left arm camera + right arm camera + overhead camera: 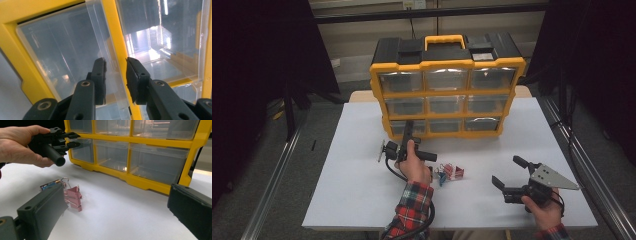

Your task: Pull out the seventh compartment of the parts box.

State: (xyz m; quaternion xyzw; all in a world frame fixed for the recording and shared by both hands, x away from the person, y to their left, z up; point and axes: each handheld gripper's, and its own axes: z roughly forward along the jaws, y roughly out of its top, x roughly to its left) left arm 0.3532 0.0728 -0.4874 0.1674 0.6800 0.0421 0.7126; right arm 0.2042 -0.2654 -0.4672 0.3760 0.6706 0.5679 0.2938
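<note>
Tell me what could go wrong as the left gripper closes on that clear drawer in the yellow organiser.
The left gripper straddles the clear plastic drawer's thin pull edge in the yellow organiser; the pads may slip off it. A hard pull could drag the freestanding organiser across the white table. The pink binder clips lie just behind that hand and could get knocked.

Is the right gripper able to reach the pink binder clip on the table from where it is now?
Probably yes. The right gripper has its jaws wide open, and the pink binder clip lies on bare table just ahead of them. Nothing stands between. The left gripper is up at the organizer.
</note>
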